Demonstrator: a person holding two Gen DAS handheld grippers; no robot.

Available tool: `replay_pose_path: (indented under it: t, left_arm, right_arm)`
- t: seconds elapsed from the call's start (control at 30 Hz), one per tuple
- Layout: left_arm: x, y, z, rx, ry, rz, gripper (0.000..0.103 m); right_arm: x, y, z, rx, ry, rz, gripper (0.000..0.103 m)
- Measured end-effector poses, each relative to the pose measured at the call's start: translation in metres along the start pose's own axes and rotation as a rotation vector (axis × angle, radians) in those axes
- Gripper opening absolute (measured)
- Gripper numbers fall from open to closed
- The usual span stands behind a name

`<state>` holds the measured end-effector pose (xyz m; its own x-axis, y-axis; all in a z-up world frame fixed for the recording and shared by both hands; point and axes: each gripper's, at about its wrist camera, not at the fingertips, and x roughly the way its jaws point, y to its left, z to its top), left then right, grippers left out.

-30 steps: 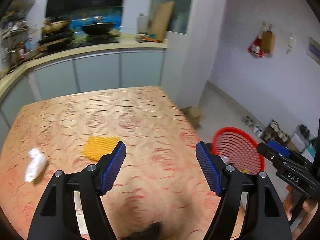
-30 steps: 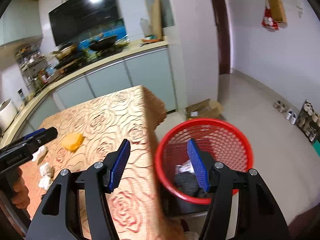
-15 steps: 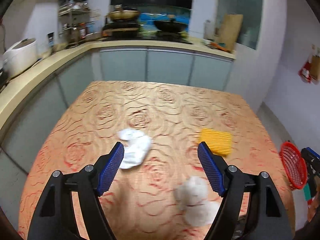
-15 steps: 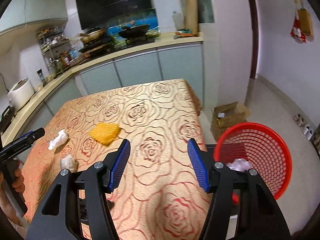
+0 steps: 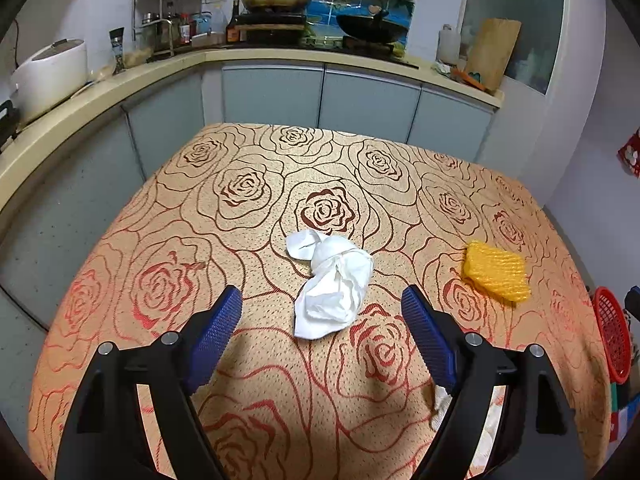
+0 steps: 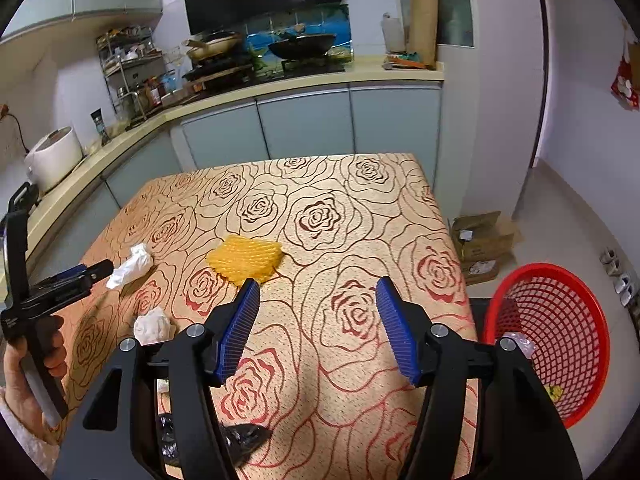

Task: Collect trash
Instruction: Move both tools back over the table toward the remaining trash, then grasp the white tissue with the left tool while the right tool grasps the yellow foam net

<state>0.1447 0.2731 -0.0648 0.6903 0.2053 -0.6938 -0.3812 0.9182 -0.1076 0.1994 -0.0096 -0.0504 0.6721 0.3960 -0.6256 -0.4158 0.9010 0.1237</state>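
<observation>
Crumpled white tissue (image 5: 332, 284) lies lengthwise toward the left claw (image 5: 322, 320), spread wide, empty; right claw (image 6: 318, 328) gapes, empty.

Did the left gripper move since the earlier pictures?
Yes. The left gripper swung away from the red basket across the table, now facing the crumpled white tissue; its jaws have just been opening, with nothing between them.

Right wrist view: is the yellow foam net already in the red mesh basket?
No, the yellow foam net lies on the rose-patterned tablecloth, apart from the red mesh basket on the floor.
</observation>
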Motion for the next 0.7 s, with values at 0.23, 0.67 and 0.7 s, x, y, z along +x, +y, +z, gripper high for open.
replay_pose_path:
  t: [0.23,0.67,0.7]
  left_arm:
    - [0.021,-0.003,0.008,0.011,0.002,0.0,0.079]
    - [0.043,-0.01,0.01,0.062,0.023,0.02,0.055]
    - [0.044,-0.009,0.009,0.061,0.025,0.012,0.052]
  right_arm:
    - [0.022,0.016,0.006,-0.054,0.025,0.013,0.06]
    - [0.079,0.054,0.017,-0.168,0.099,0.065,0.061]
    - [0.083,0.056,0.018,-0.178,0.103,0.068,0.061]
